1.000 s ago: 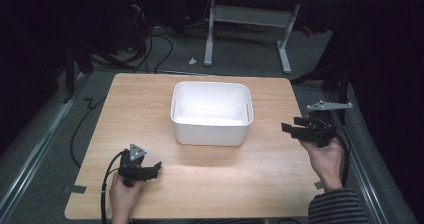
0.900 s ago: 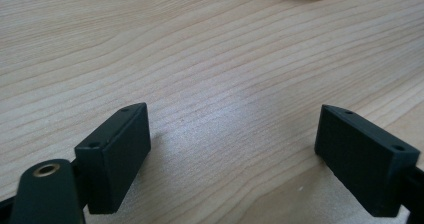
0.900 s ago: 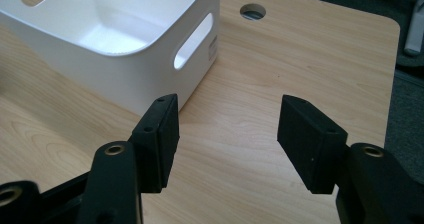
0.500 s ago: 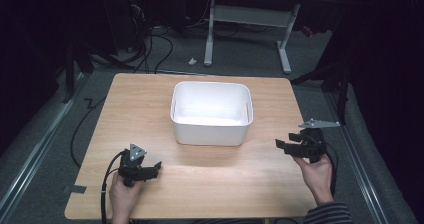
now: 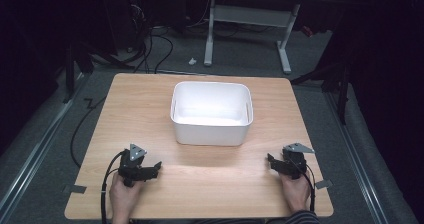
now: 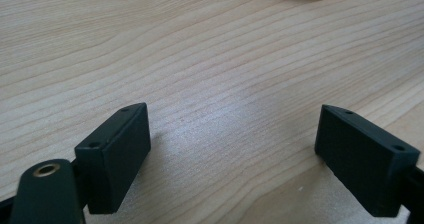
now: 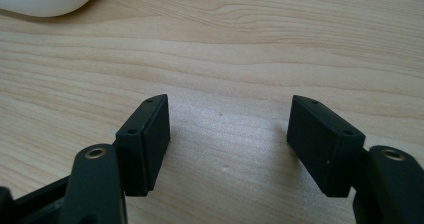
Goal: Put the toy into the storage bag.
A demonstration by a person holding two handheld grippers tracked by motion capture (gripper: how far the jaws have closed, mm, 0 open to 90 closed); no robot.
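Both hands sit low at the near edge of the table (image 5: 150,109). The left gripper (image 5: 150,168) has its jaws spread wide over bare wood, and the right gripper (image 5: 274,163) is gaping too, holding nothing. The white tub (image 5: 211,134) waits mid-table between them, looking empty. The risk I see: a careless reach clips its thin rim and skids it away.
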